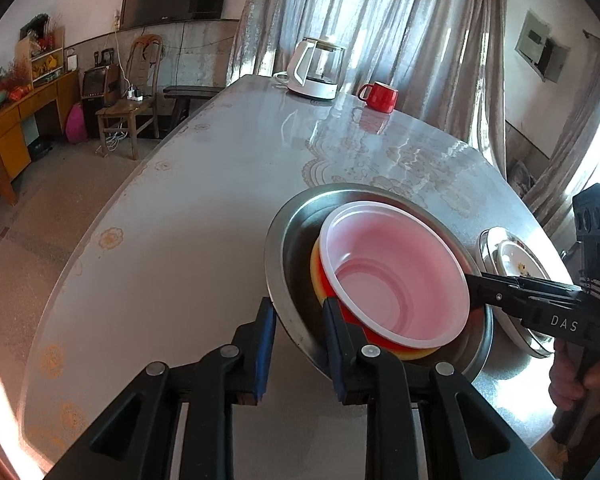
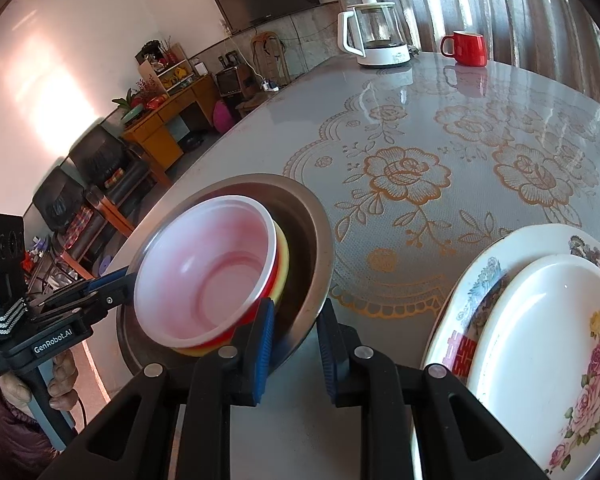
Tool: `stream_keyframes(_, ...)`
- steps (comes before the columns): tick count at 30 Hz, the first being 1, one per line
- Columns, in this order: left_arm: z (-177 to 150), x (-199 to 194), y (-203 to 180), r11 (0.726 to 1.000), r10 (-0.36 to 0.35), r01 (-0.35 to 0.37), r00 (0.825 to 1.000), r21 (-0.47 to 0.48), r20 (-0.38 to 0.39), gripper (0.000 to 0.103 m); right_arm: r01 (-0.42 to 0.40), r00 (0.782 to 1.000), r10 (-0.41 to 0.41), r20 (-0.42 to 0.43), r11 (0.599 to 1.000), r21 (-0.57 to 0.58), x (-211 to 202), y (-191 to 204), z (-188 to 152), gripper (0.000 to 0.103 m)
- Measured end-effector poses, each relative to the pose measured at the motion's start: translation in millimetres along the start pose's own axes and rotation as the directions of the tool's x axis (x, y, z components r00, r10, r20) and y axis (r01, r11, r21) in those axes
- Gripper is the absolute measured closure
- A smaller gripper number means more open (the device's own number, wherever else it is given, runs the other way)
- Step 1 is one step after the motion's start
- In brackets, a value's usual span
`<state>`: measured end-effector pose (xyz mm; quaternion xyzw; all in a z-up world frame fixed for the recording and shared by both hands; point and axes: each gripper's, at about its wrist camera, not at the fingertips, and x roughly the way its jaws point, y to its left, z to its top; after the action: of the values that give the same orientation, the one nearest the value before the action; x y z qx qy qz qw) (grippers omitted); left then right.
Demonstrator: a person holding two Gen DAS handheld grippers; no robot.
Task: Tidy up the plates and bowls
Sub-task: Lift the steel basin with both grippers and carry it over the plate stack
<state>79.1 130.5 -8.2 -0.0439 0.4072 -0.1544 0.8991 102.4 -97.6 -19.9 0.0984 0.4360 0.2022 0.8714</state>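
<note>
A steel bowl [image 1: 296, 240] [image 2: 308, 240] holds a nested stack: a white bowl [image 1: 396, 272] [image 2: 204, 272] inside a red bowl [image 1: 354, 318] [image 2: 274, 268] inside a yellow bowl [image 1: 318, 276] [image 2: 285, 256]. My left gripper [image 1: 300, 344] [image 2: 120, 280] is shut on the steel bowl's near-left rim, one finger inside and one outside. On the opposite rim my right gripper [image 2: 296, 344] [image 1: 474, 280] is shut the same way. I cannot tell whether the steel bowl rests on the table or is lifted.
Two stacked plates [image 2: 540, 340] [image 1: 512, 256], a flowered white one on a larger patterned one, lie right of the bowl. A glass kettle [image 1: 316, 72] [image 2: 376, 36] and a red mug [image 1: 380, 98] [image 2: 466, 48] stand at the far edge of the round table [image 1: 180, 260] [image 2: 460, 128].
</note>
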Motion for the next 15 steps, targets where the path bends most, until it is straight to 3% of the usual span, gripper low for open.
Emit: stream_keyframes(15, -1.7, -19.1, -10.6, 0.999, 0.016, -0.017, 0.999, 0.03, 0.039, 0.078, -0.015, 1.0, 0.015, 0.014, 1.0, -0.009, -9.7, 0.8, -1.8, 0.082)
